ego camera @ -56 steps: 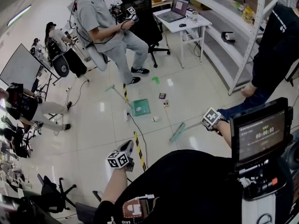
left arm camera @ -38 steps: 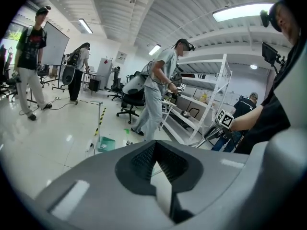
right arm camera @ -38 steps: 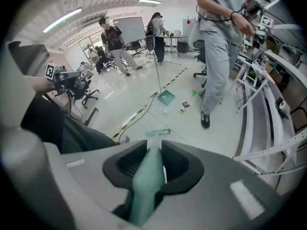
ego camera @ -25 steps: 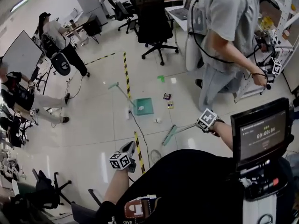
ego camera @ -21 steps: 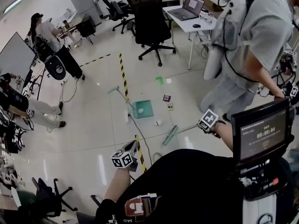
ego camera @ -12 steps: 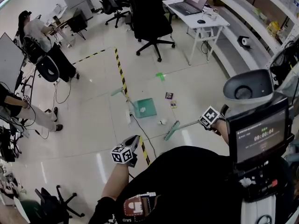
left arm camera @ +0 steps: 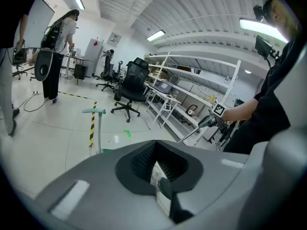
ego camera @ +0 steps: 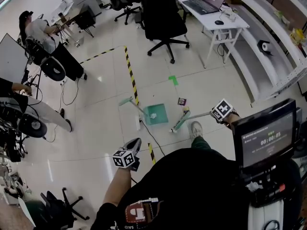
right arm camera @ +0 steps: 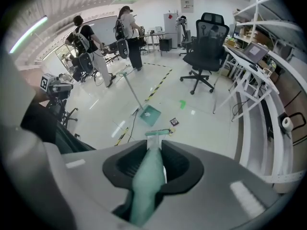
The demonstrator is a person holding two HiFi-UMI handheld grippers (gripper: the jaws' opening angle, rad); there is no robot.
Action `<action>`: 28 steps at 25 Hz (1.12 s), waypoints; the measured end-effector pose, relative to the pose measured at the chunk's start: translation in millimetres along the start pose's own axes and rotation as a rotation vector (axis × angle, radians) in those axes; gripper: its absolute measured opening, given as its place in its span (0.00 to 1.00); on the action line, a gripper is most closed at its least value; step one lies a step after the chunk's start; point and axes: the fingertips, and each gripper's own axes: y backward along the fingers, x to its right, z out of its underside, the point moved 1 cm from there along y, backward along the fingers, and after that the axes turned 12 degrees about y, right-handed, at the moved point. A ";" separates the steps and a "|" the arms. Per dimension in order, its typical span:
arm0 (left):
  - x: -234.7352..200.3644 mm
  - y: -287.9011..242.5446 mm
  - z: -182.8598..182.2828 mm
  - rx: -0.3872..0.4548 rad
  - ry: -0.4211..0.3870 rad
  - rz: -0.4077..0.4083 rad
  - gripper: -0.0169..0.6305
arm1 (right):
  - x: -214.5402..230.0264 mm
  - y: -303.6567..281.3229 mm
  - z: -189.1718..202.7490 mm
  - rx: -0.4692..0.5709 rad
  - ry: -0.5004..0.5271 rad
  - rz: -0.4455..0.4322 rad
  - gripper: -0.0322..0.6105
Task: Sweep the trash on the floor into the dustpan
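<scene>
Since half a second ago the wearer has stepped in: a shoe (ego camera: 195, 128) now shows below the right arm, and the broom (ego camera: 180, 120) has carried its head forward from short of the litter to right beside it.

Nearest, the left gripper (ego camera: 134, 143) hangs by the body with its jaws apart and nothing between them. The right gripper (ego camera: 213, 113) is clenched on the broom's green handle, which slants down and left to the head on the floor.

At the head's far end lies a small yellow scrap (ego camera: 186, 110), touching the bristles or nearly so. A dark square packet (ego camera: 182, 101) sits just beyond. A white bit that lay loose earlier no longer shows; it may be hidden behind the head.

Just left of the head is the green dustpan (ego camera: 162, 109), holding one white wad (ego camera: 153, 115). The next stroke probably has to drive the scrap and packet leftward into it. Farther off run striped floor tape (ego camera: 130, 73) and an office chair (ego camera: 163, 18).
</scene>
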 end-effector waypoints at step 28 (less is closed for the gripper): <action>-42.2 -137.7 -71.6 0.086 0.313 -0.135 0.03 | 231.4 -191.9 -203.7 -0.517 1.172 -0.148 0.19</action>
